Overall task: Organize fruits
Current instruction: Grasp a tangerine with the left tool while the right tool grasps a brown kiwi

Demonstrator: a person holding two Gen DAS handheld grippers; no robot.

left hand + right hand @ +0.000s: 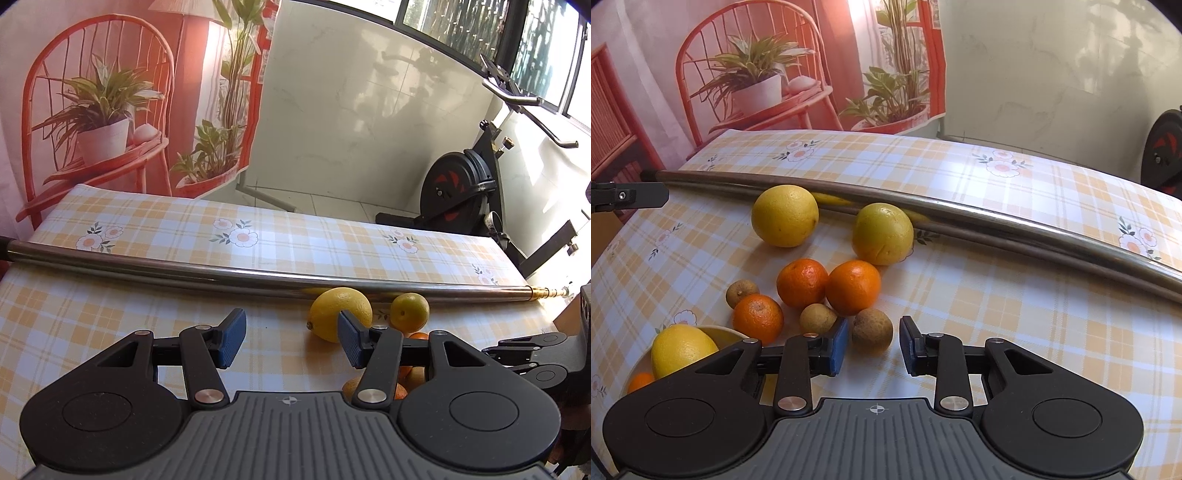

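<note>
Right gripper (873, 346), low centre of the right wrist view, has its blue ribbed pads apart, flanking a small brown rough-skinned fruit (872, 329) without pressing it, probably lining up a pick. Left gripper (291, 341) stands apart too, empty. Smooth oranges (827, 284) and dimpled yellow citrus (785, 216) cluster mid-frame on the checked tablecloth (1015, 314), stopped by a shiny metal pole (960, 208). At lower left, a pale bowl (639, 363), partly hidden, apparently collects sorted fruit: a lemon (683, 349) sits inside.
</note>
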